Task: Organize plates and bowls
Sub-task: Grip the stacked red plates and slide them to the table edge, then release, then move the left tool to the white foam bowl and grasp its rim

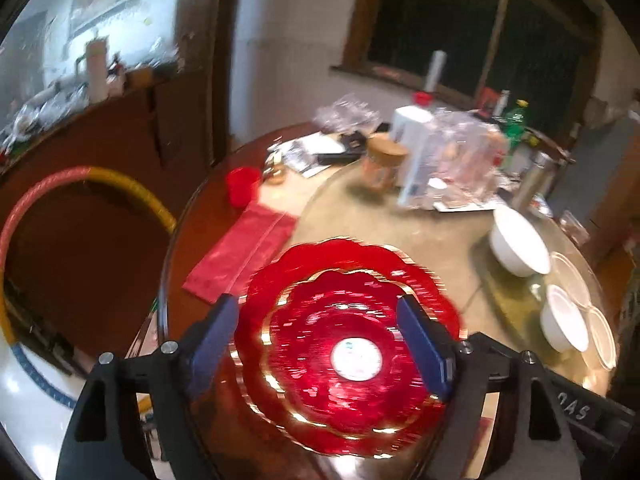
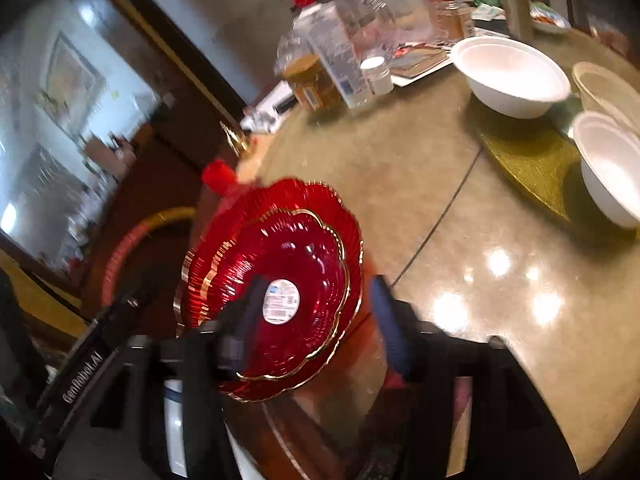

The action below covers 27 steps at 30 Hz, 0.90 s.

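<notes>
**Red plates stacked, white bowls next**

The smaller scalloped red glass plate with a gold rim (image 1: pixel 352 344) sits nested inside the larger red gold-rimmed plate (image 1: pixel 352 256), the pair lying at the near edge of the round glossy table (image 2: pixel 460 208). A white round sticker marks the middle of the top plate. To my eye the plate-stacking step is finished and both tools are letting go.

The left gripper (image 1: pixel 320 344) hangs above the stack with its blue pads spread wide on either side of the sticker; nothing is pinched between them. The right gripper (image 2: pixel 316 320) stands about half spread over the stack's near-right rim, one dark finger overlapping the plate in the right wrist view, the blue one off to the side over bare table; I see no grip there either.

What remains, I'd judge, is the white ware: a large white foam bowl (image 2: pixel 516 76) and a smaller white bowl (image 2: pixel 612 168) sit well apart from the red stack on a gold mat (image 2: pixel 528 160), with pale shallow dishes (image 1: pixel 572 276) just beside them. The next move probably calls for the right gripper to swing across to a bowl rim, approach cleanly from above, and close gently, since foam crushes easily.
</notes>
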Available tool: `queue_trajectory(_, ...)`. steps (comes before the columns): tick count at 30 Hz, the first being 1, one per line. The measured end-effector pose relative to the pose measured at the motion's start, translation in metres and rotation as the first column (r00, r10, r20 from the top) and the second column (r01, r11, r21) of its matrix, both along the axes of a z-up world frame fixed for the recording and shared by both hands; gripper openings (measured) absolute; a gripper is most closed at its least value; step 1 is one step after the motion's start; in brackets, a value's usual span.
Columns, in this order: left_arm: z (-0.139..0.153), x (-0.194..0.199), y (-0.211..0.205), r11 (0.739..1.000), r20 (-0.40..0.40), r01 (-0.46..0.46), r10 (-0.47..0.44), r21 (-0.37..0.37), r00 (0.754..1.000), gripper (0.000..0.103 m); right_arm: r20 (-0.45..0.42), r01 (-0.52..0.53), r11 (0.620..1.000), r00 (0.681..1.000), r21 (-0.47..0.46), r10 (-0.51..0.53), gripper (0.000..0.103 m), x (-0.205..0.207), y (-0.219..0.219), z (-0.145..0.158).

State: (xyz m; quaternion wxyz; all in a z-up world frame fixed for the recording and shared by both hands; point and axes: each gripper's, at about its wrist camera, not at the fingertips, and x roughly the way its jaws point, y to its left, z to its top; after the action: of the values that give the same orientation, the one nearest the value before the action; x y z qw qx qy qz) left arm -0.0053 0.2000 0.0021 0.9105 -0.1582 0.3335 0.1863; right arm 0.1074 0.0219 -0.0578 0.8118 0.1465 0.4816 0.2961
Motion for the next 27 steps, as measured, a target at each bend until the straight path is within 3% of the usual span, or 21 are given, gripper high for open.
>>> queue_trajectory(7, 0.005, 0.024, -0.059, 0.978, -0.027, 0.207, -0.207, 0.011, 0.978, 0.085, -0.079, 0.126, 0.982, 0.990, 0.143, -0.115, 0.062, -0.003, -0.080, -0.007)
queue_trajectory(11, 0.001, 0.046, -0.095, 0.952, -0.062, 0.302, -0.304, -0.041, 0.951, 0.085, -0.119, 0.210, 0.960, 0.974, 0.185, -0.191, 0.062, -0.002, -0.134, -0.013)
queue_trajectory(19, -0.012, 0.093, -0.150, 0.915, -0.116, 0.383, -0.397, -0.125, 0.911, 0.085, -0.179, 0.374, 0.897, 0.924, 0.235, -0.339, 0.062, 0.004, -0.223, -0.023)
queue_trajectory(27, -0.026, 0.127, -0.180, 0.898, -0.160, 0.389, -0.423, -0.205, 0.892, 0.085, -0.251, 0.452, 0.849, 0.886, 0.275, -0.390, 0.062, 0.022, -0.263, -0.036)
